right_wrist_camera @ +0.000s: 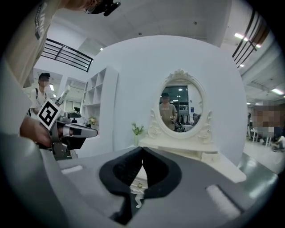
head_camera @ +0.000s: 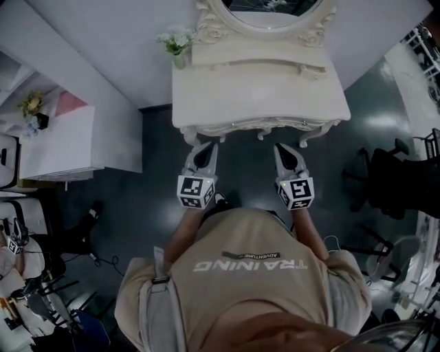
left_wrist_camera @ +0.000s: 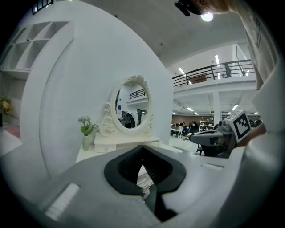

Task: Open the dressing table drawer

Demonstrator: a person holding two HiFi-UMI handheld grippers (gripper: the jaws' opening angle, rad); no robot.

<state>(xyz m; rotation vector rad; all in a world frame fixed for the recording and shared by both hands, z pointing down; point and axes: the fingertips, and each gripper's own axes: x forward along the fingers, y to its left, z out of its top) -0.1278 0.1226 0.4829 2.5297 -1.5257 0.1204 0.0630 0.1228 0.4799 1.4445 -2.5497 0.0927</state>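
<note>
The left gripper (head_camera: 204, 148) and right gripper (head_camera: 284, 147) were clenched empty near the dressing table (head_camera: 261, 96); jaws should part before gripping the drawer (head_camera: 261, 128) knob squarely.

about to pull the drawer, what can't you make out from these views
- Drawer front, head view: hidden under the top of the dressing table.
- Drawer front, left gripper view: covered by the left gripper's own body; only a sliver shows through its gap.
- Right gripper view: one knob shows; the rest is behind the right gripper.
- Mirror, head view: cut off by the top edge.
</note>
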